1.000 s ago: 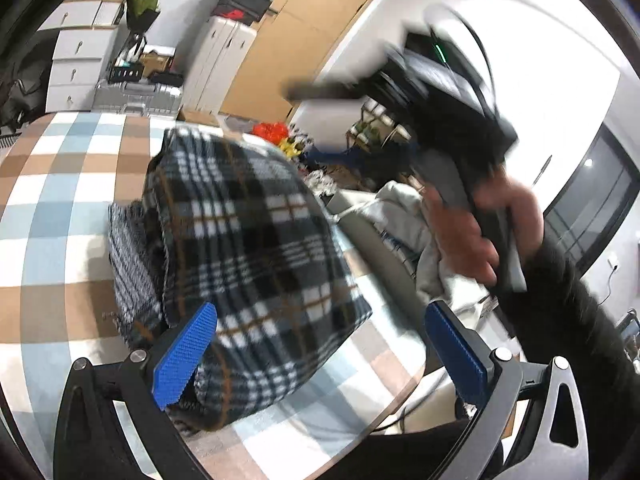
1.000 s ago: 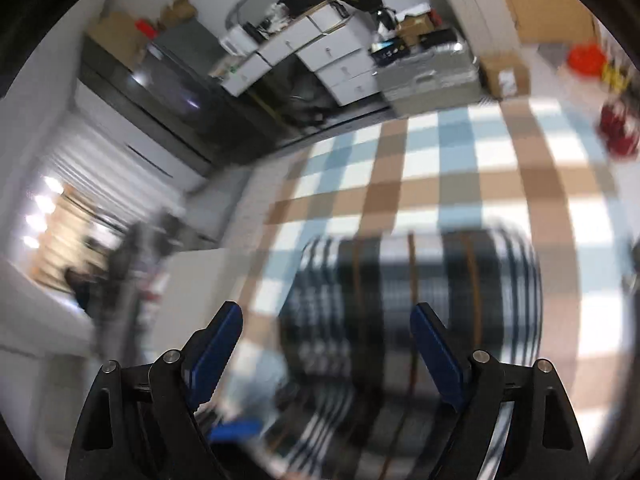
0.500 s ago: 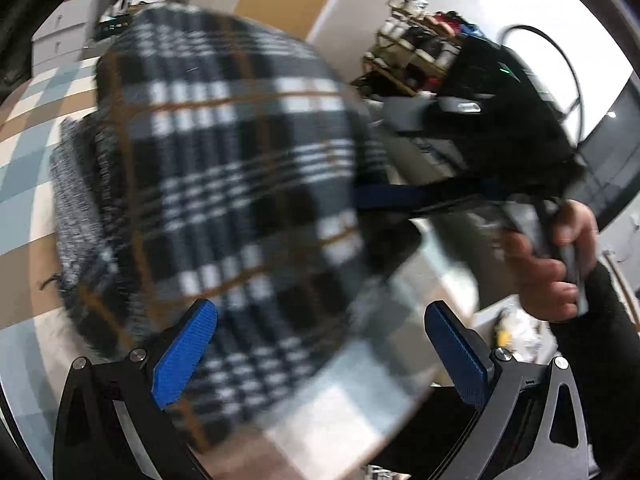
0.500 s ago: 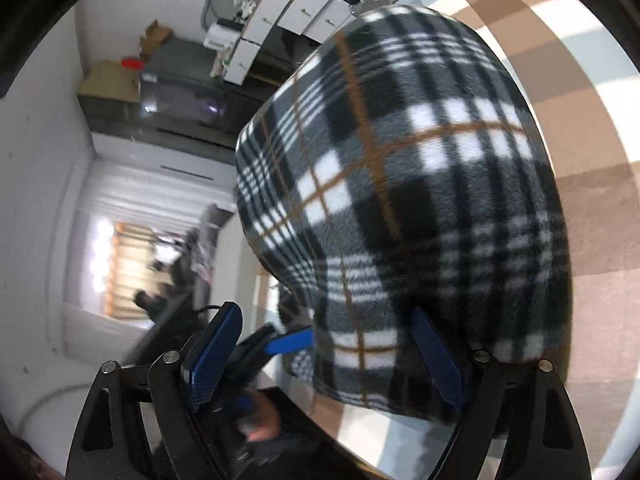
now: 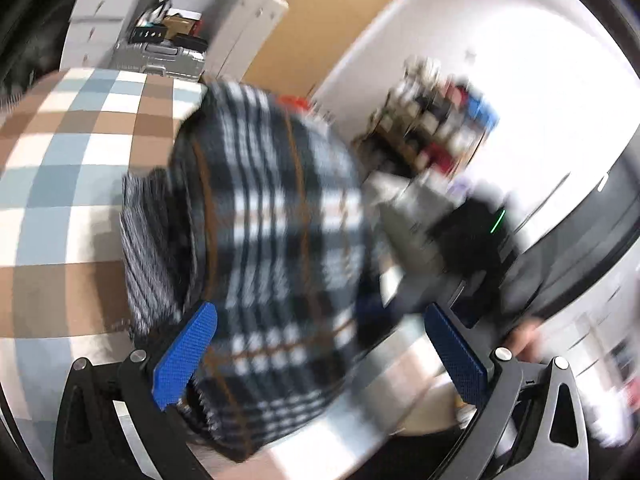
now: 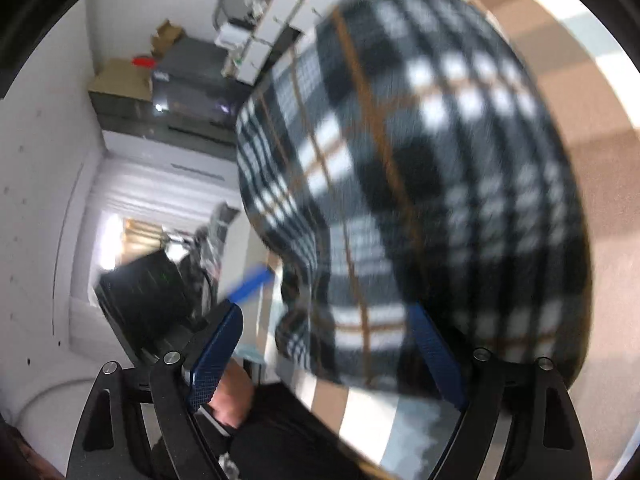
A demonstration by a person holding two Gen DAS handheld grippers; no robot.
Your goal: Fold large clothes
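Observation:
A folded black, white and brown plaid garment [image 5: 280, 240] lies on the checked tablecloth [image 5: 72, 168], near the table's front edge. It also fills the right wrist view [image 6: 420, 184]. My left gripper [image 5: 320, 356] is open, its blue pads [image 5: 186, 354] on either side of the garment's near end, holding nothing. My right gripper [image 6: 328, 356] is open and empty at the garment's near edge. The right gripper shows as a blurred black body [image 5: 476, 240] in the left wrist view. Both views are motion-blurred.
White drawers [image 5: 104, 12], a silver case [image 5: 160, 58] and a wooden door [image 5: 320, 24] stand behind the table. A cluttered shelf [image 5: 432, 120] is at the right. The table's front edge [image 6: 360, 420] runs close to my right gripper. A dark cabinet [image 6: 188, 84] stands at the back.
Both grippers have swung about quickly. The left view has pulled back from the garment, and the right gripper has dropped lower on its right side. Both stay open; the garment lies folded.

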